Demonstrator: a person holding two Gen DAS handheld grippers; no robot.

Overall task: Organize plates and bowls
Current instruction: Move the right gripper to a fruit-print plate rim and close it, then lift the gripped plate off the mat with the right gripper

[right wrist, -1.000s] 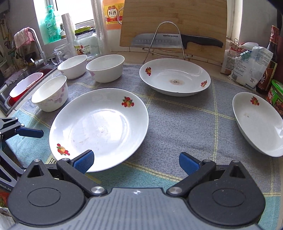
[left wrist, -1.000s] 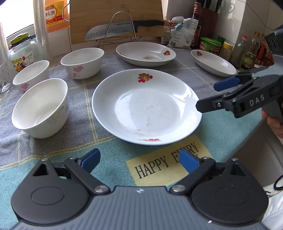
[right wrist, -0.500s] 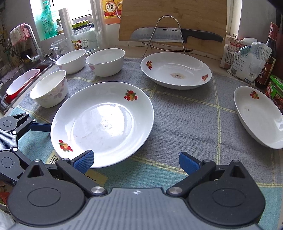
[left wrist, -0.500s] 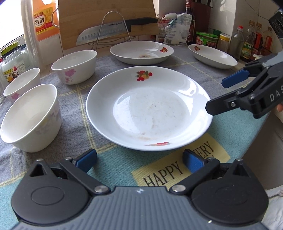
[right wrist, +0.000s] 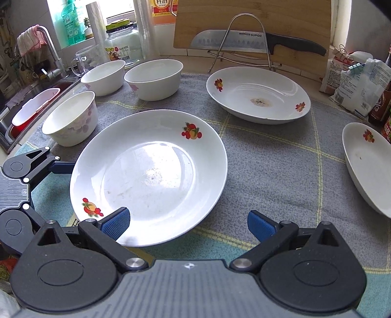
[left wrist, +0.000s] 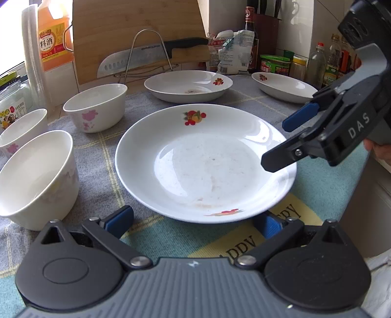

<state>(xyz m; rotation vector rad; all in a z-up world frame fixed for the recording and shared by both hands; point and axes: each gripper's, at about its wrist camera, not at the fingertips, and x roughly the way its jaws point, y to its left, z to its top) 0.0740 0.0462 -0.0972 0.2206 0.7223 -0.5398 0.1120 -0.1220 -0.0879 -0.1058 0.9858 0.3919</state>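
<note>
Kitchen counter, covered by a grey-and-teal checked cloth [right wrist: 273, 156] with a yellow printed patch. Nearest in the left wrist view, the left gripper [left wrist: 193, 221] is sitting low at the near rim of the big white round plate with fruit prints [left wrist: 202, 161]; its jaws have just been opening and are standing spread wide, the plate's near edge lying between the blue pads, which are not pressing on it. The right gripper [right wrist: 188, 223] is hovering at the same plate's rim from the other side, jaws also spread wide, left blue pad over the rim, nothing gripped. The plate is lying flat on the cloth, centre of the counter.

Left of it, three white ceramic bowls with pink flower prints: nearest bowl [left wrist: 36, 181], middle bowl [left wrist: 23, 129], far bowl [left wrist: 96, 106], all upright, apart from each other. Farther back, a second white fruit-print plate [left wrist: 188, 85] with a brown stain in its middle, and a third white fruit-print plate [left wrist: 283, 86] off to the right, well apart. Behind them a wooden cutting board [right wrist: 251, 22] and black-handled knife [right wrist: 256, 41] are leaning on a wire rack; bottles and jars are lining the wall.
</note>
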